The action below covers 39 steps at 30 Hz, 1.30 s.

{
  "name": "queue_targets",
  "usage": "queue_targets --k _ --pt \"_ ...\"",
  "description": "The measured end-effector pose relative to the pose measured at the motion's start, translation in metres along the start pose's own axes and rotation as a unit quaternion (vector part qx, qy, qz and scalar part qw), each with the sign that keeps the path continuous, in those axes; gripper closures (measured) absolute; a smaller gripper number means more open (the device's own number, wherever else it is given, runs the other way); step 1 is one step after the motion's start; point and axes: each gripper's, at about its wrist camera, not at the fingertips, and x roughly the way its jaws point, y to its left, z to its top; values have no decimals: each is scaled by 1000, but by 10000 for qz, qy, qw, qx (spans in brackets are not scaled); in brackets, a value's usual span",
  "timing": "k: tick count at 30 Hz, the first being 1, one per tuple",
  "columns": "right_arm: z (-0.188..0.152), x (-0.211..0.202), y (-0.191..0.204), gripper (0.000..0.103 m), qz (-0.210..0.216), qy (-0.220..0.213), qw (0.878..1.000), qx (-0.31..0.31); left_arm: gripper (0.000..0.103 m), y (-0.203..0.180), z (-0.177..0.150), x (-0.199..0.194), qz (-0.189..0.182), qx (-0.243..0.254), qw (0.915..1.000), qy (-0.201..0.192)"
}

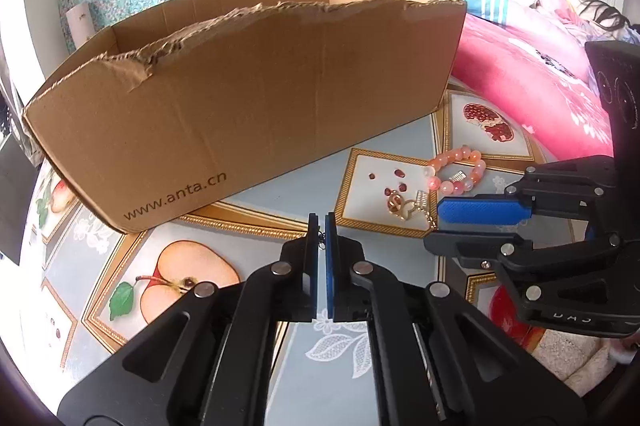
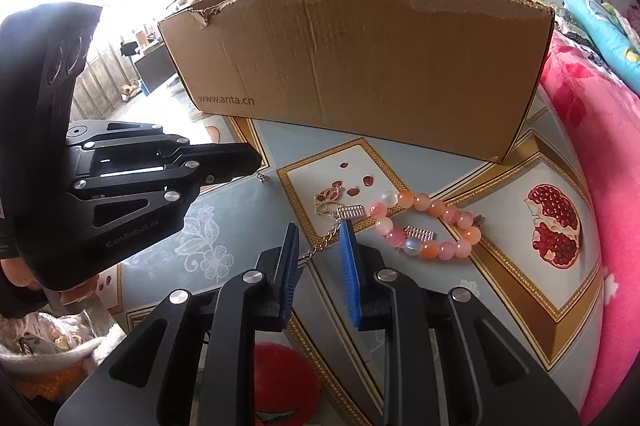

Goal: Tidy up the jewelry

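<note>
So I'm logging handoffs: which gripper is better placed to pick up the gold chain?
Right. The right gripper is open with the gold chain between its fingers; the left gripper is shut on a small charm.

My left tool [image 1: 322,226] sat nearly closed, a tiny dark piece pinched between its blue pads [image 1: 330,266]. Cardboard box [image 1: 248,114] stood ahead on the fruit-print desk [image 1: 192,266]. Pink bead bracelet [image 1: 456,168] and gold chain [image 1: 408,204] lay right, beside my right tool [image 1: 444,224], jaws parted.
</note>
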Motion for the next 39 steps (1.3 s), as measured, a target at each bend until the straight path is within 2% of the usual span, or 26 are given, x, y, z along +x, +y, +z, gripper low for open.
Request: queue_targets --k 5,9,13,20,28,31,33,39 --pt "4 4 3 96 -116 74 9999 -104 101 3 -2 0 24 -47 10000 22" --pt "4 4 3 100 -61 129 9999 -75 101 3 -4 2 27 -82 10000 41" --pt "2 2 -1 101 195 141 9997 82 101 2 -4 3 33 -77 10000 32" --pt "2 -14 3 102 569 -80 9983 115 101 2 -4 3 39 -80 10000 26" --pt "4 -15 4 101 365 -106 9993 61 101 7 -5 0 48 -202 9998 -49" --pt "7 -11 5 94 333 -77 9994 12 101 10 -4 0 27 -260 9997 -37" --pt "7 -9 3 77 266 -58 9996 -36 101 10 -4 0 28 -263 9996 -34" --pt "14 3 -3 76 191 -2 9996 -198 101 8 -4 2 24 -222 9998 17"
